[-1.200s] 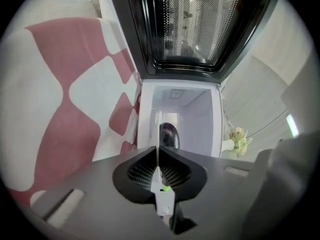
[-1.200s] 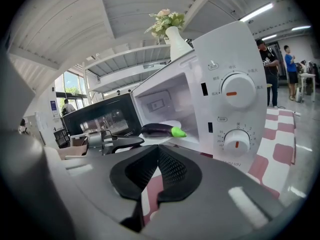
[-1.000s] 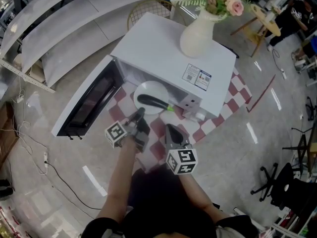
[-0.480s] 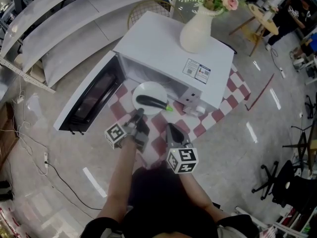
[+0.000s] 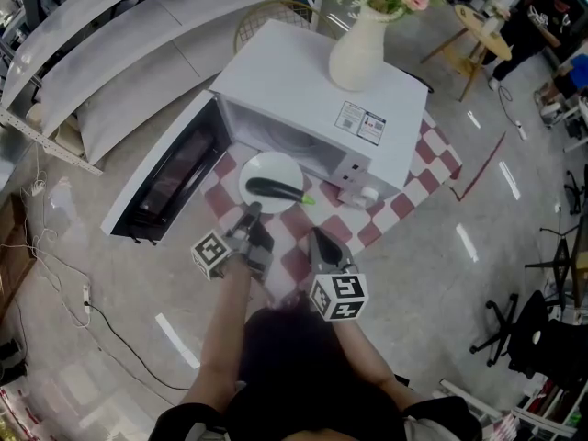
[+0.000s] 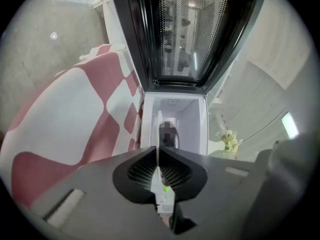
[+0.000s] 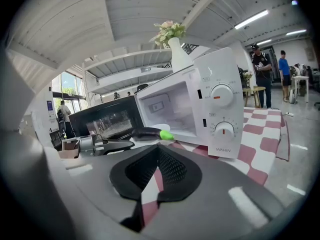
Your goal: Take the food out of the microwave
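A white plate (image 5: 266,165) carrying a dark eggplant (image 5: 274,190) with a green stem hangs just outside the mouth of the white microwave (image 5: 303,81), over the checkered cloth. My left gripper (image 5: 251,211) is shut on the plate's near rim. In the left gripper view the plate (image 6: 159,129) shows edge-on as a thin white line pinched between the jaws of the left gripper (image 6: 158,156). My right gripper (image 5: 312,235) is shut and empty, beside the left one and short of the plate. The right gripper (image 7: 156,151) faces the eggplant (image 7: 147,133) and the microwave cavity (image 7: 170,109).
The microwave door (image 5: 170,177) stands swung open to the left. A white vase (image 5: 356,49) with flowers sits on top of the microwave. The red-and-white cloth (image 5: 344,230) covers the small table. People stand far off at the right in the right gripper view.
The plate with the eggplant has come further out of the microwave toward me, carried by the left gripper. The right gripper drew back a little alongside it.
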A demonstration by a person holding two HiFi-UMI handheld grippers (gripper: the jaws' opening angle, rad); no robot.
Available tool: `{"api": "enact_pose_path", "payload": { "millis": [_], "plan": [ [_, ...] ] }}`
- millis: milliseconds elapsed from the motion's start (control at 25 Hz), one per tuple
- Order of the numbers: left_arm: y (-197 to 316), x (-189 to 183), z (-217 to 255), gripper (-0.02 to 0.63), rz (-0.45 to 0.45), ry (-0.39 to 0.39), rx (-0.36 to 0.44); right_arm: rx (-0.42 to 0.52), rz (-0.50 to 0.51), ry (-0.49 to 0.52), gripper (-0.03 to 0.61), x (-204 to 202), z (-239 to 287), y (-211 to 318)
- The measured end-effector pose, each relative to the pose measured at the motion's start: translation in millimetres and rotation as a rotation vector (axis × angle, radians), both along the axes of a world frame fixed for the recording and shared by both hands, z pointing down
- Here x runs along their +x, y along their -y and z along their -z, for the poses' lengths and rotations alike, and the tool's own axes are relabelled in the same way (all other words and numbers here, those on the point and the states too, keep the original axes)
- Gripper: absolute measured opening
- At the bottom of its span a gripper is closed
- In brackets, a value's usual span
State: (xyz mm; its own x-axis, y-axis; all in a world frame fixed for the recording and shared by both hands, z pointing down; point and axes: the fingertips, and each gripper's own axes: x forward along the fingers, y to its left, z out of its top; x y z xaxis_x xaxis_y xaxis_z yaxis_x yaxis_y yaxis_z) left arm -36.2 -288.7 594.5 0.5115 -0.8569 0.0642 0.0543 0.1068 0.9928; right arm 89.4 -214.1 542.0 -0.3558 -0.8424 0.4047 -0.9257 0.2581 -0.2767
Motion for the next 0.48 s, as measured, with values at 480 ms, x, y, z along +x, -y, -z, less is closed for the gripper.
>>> {"api": "enact_pose_path", "payload": {
  "millis": [480],
  "plan": [
    [-28.6, -17.1, -5.3, 0.025, 0.072, -0.007, -0.031, 0.011, -0.015, -0.001, 0.001, 0.4, 2.4, -13.5]
  ]
}}
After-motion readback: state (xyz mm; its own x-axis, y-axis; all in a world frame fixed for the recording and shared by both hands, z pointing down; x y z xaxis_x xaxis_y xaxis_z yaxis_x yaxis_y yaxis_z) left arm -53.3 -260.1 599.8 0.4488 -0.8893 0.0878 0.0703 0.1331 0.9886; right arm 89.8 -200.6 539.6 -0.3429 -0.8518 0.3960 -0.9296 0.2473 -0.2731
